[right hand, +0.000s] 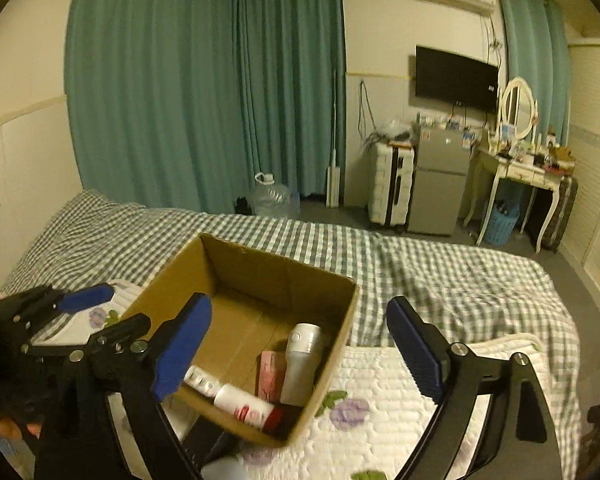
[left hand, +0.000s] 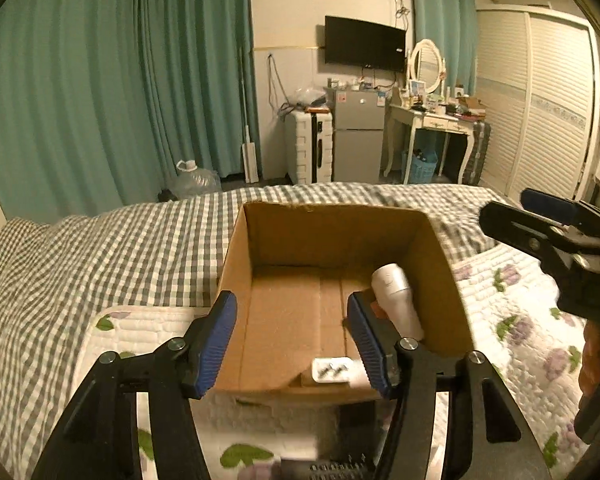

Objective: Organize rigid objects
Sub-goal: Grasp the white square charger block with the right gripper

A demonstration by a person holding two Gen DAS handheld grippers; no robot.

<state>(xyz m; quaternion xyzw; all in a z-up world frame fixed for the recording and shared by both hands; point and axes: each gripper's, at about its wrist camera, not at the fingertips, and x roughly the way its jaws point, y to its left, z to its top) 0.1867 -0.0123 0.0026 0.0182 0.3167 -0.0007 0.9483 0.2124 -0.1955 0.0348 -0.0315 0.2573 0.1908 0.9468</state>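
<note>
An open cardboard box (left hand: 236, 280) stands on the bed and also shows in the right wrist view (right hand: 340, 340). Inside lie a white cylindrical bottle (left hand: 396, 300) (right hand: 304, 364), a pink box (right hand: 270, 376), a white tube with a red cap (right hand: 248, 406) and a small white tray (left hand: 332, 370). My left gripper (left hand: 292, 344) is open and empty above the box's near edge; it also shows in the right wrist view (right hand: 100, 308). My right gripper (right hand: 300, 352) is open and empty over the box's near right corner; it also shows in the left wrist view (left hand: 540, 220).
The box rests on a white floral quilt (right hand: 380, 380) over a checked bedspread (left hand: 100, 248). A black comb-like object (left hand: 332, 470) lies on the quilt below the left gripper. Beyond the bed stand a water jug (right hand: 272, 196), suitcase (left hand: 308, 148), fridge (left hand: 356, 136) and dressing table (left hand: 432, 120).
</note>
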